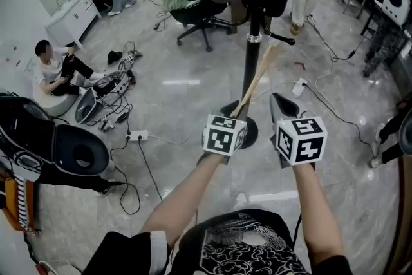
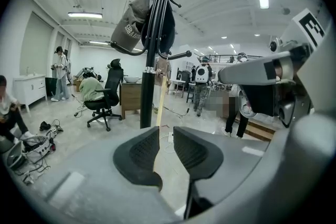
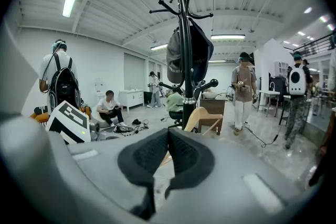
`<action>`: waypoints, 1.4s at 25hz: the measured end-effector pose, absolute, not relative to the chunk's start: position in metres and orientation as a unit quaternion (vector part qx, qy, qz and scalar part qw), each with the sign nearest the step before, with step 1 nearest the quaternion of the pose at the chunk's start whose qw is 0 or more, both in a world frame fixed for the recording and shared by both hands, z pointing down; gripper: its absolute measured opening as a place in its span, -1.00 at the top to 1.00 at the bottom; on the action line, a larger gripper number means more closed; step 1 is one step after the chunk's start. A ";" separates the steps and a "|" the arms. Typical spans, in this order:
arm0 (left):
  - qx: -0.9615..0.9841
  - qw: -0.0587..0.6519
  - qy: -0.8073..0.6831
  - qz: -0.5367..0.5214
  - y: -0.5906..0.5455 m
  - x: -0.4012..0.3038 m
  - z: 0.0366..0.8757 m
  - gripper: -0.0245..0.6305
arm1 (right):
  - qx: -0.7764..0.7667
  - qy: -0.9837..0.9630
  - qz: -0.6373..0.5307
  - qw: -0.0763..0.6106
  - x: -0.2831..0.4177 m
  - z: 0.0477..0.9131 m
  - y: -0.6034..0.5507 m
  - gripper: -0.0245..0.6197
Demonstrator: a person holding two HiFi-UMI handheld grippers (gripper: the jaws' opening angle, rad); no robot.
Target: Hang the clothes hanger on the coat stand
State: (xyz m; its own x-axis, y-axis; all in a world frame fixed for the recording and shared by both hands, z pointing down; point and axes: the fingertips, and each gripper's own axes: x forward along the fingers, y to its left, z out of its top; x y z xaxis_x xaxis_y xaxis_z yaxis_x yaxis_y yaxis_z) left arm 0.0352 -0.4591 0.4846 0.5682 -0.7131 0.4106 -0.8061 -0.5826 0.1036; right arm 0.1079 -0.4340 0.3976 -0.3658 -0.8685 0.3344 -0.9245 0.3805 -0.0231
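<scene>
Standing at centre of head view: coat stand (image 1: 252, 67), black pole, dark items hung high.
Clothes hanger (image 1: 261, 74): pale wood, slanting up beside pole, lower end in left gripper (image 1: 233, 110). Jaws narrowed onto thin edge.
Judged light, stiff, smooth; liable to pivot in pinch, so hold flat arm well in and leave hook end free.
Right gripper (image 1: 280, 104): just right of hanger, jaws together, empty.

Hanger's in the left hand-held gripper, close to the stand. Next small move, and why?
Probably raise the left hand-held gripper a little and move it forward. It is clamped on the wooden hanger, whose top end sits beside the coat stand pole. That end is just below the knobbed lower peg, not on it. The right hand-held gripper is shut and empty.
</scene>
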 end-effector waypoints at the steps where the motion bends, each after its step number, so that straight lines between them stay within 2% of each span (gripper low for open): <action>1: 0.874 0.140 -0.435 0.164 -0.457 0.035 0.483 0.72 | 0.547 -0.820 0.104 0.134 0.107 0.398 -0.432 0.92; 35: 0.909 0.086 -0.393 0.109 -0.353 0.034 0.388 0.73 | 0.547 -0.823 0.099 0.120 0.068 0.387 -0.344 0.92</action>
